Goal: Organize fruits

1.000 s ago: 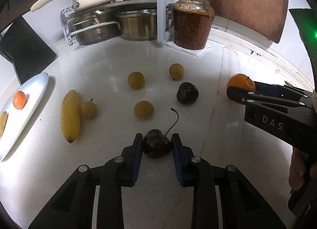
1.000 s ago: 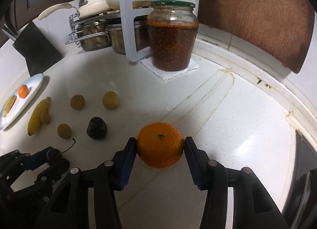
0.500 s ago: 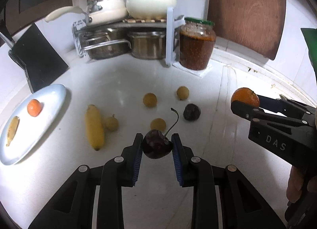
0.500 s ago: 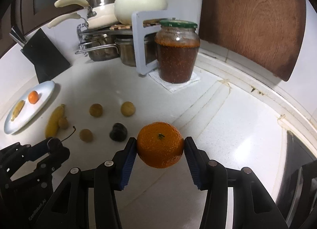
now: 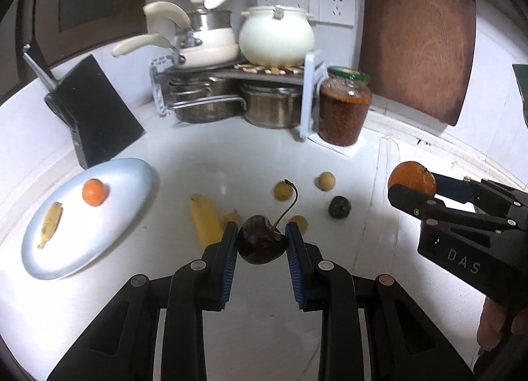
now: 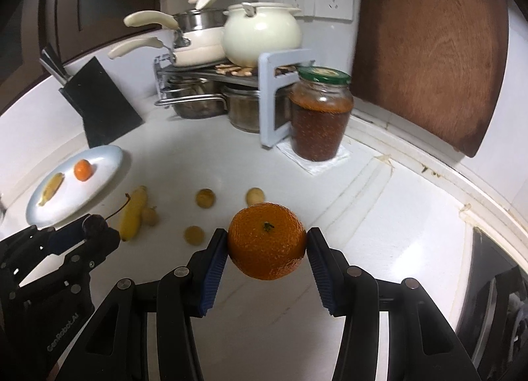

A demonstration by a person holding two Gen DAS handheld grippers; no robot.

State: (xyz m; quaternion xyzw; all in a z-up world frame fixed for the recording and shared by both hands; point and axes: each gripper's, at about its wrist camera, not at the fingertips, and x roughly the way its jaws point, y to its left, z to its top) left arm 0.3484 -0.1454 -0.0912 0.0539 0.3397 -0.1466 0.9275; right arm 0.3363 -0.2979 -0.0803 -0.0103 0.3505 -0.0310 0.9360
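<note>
My left gripper [image 5: 262,244] is shut on a dark cherry [image 5: 260,244] with a long stem and holds it above the counter. My right gripper [image 6: 267,245] is shut on an orange [image 6: 266,245], also held up; it shows at the right of the left wrist view [image 5: 412,179]. A pale blue plate [image 5: 109,236] at the left carries a small orange [image 5: 94,192] and a small banana [image 5: 49,224]. On the counter lie a banana [image 5: 206,222], several small yellow-brown round fruits [image 5: 326,181] and a dark round fruit [image 5: 339,206].
A pot rack [image 5: 231,84] with pans and a white pot stands at the back. A jar [image 5: 343,110] stands beside it on a napkin. A black knife block [image 5: 92,113] is behind the plate. A brown cutting board [image 5: 419,34] leans on the wall.
Both grippers have risen higher above the counter with their fruits still held. The view now takes in the plate and the back wall.
</note>
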